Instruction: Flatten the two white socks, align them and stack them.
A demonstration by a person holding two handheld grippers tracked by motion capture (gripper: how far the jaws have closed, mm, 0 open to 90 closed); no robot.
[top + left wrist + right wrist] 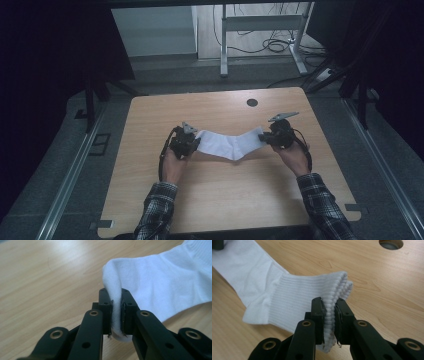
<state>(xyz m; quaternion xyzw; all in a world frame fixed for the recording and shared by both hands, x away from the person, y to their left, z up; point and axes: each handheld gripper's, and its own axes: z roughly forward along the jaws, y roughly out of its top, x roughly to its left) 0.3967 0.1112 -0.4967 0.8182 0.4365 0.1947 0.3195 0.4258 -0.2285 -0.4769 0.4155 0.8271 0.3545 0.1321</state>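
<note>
Left gripper [116,315] and right gripper [329,320] each clamp the white sock's [231,143] ends, apparently above the table [150,120].

1. Left gripper [192,141]: black, brass-ringed holes, grey three-cornered plate on top.
2. Right gripper [266,137]: black, same plate, cable trailing.
3. Plaid sleeves [159,206] near the table's [235,210] front edge.

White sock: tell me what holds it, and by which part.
Both grippers hold the white sock. The left gripper is shut on the smooth toe end, the right gripper on the ribbed cuff edge, and the sock spans between them over the table.
</note>
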